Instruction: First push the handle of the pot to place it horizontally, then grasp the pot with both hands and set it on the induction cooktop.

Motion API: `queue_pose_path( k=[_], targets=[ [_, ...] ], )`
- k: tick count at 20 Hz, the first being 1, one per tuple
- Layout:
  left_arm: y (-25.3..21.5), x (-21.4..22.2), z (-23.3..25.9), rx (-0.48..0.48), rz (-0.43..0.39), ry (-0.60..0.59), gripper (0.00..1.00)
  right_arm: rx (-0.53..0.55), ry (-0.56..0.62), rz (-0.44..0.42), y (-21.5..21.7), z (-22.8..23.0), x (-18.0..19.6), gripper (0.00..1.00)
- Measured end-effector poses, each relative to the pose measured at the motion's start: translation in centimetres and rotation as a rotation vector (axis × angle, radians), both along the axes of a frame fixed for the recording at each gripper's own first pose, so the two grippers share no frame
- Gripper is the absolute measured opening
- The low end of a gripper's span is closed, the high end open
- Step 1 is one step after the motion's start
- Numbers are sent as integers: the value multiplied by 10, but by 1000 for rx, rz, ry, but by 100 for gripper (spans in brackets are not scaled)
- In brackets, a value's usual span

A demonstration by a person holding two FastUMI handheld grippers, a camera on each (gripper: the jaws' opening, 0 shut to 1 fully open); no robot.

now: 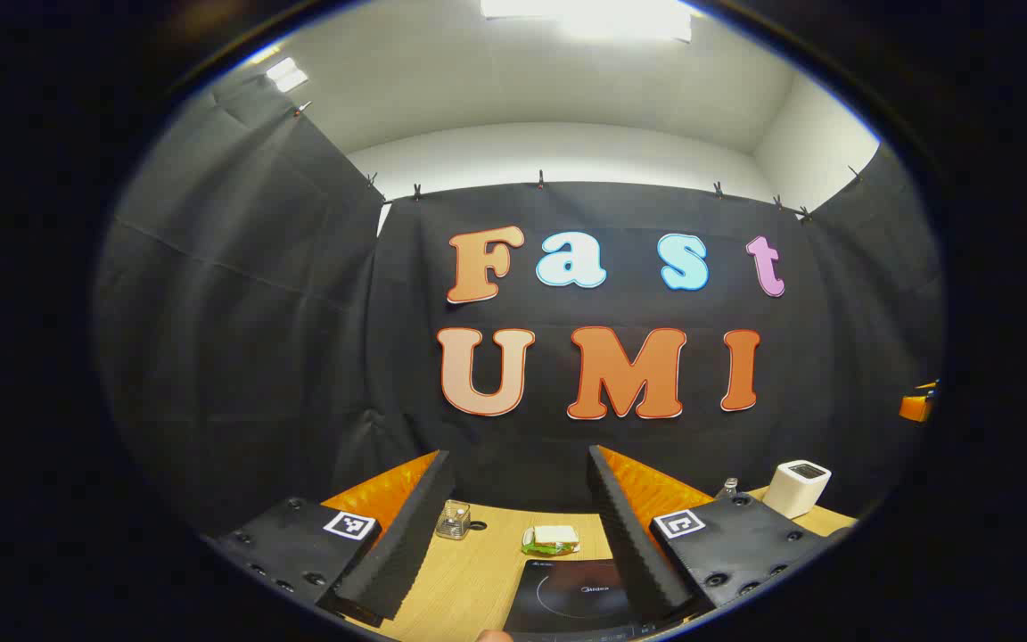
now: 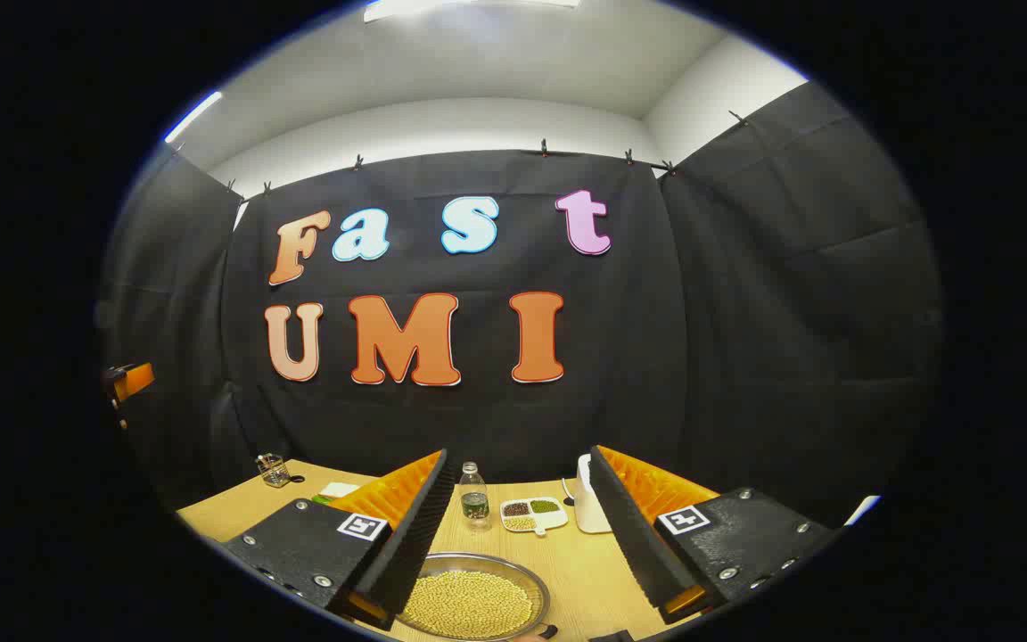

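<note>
Left gripper view: left tongs (image 1: pixel 518 535) spread, grasping nothing, above one induction cooktop (image 1: pixel 571 597) on the table (image 1: pixel 469 580).

Right gripper view: right tongs (image 2: pixel 522 535) spread above one pot (image 2: pixel 473 602) of beans; likely heavy, rigid, spill-prone. Grip opposite rims; handle barely seen.

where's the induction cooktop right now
In the left gripper view the induction cooktop lies on the wooden table at the bottom centre, between the left gripper's open fingers, just nearer than the sandwich.
</note>
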State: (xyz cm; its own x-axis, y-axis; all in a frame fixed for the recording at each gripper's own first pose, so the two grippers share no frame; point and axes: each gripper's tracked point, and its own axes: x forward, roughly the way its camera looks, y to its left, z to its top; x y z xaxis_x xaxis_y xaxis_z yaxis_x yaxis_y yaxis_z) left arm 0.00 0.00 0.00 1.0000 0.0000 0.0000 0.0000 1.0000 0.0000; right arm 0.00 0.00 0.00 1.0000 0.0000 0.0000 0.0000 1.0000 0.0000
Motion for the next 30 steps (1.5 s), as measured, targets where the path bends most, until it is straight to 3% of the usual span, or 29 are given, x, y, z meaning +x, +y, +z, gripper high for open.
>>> queue_pose_path(
  k=[21, 23, 28, 30],
  targets=[
    [-8, -1, 2, -2, -2, 6, 98, -1, 37, -12, -12, -20, 3, 95],
    [-9, -2, 1, -3, -2, 10, 99, -11, 45, -16, -12, -25, 2, 93],
    [-8, -4, 4, -4, 3, 6, 98, -45, 59, -2, -5, -37, -3, 71],
    [-8, -7, 4, -5, 2, 4, 98, -55, 72, 6, -3, -45, -5, 67]
  ],
)
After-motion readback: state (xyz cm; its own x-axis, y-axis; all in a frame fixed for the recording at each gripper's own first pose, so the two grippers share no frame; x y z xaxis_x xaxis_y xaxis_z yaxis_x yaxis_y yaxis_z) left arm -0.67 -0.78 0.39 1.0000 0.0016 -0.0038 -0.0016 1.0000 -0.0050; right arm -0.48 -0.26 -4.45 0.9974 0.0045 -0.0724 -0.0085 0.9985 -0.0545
